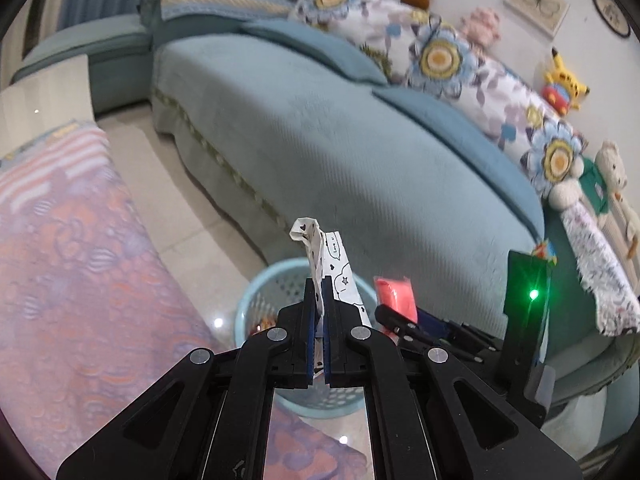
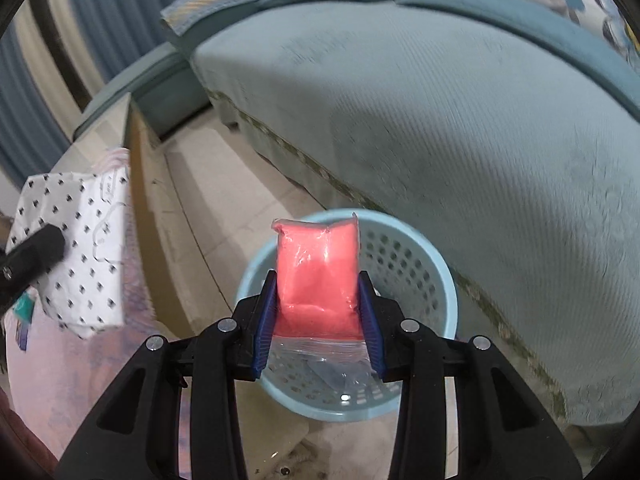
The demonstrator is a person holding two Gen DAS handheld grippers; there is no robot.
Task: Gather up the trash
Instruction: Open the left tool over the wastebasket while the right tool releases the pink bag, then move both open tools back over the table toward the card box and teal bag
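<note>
We have the pink packet (image 2: 318, 276) pinched upright between the pads of our right gripper (image 2: 318, 312), its long axis running up along the fingers, and the pale blue basket (image 2: 434, 276) sits directly below and ahead of it on the tiled floor, so by our judgement a release here should drop it straight in. Our left gripper (image 1: 319, 308) is clamped on the patterned white wrapper (image 1: 326, 256), which stands tall above the jaws with the same basket (image 1: 256, 300) under it; both hands look about equally near. The teal sofa (image 2: 460, 120) crowds the basket's far side, and the cloth-covered table (image 1: 72, 248) lies to our left. Nothing stands between either piece and the basket's mouth.
</note>
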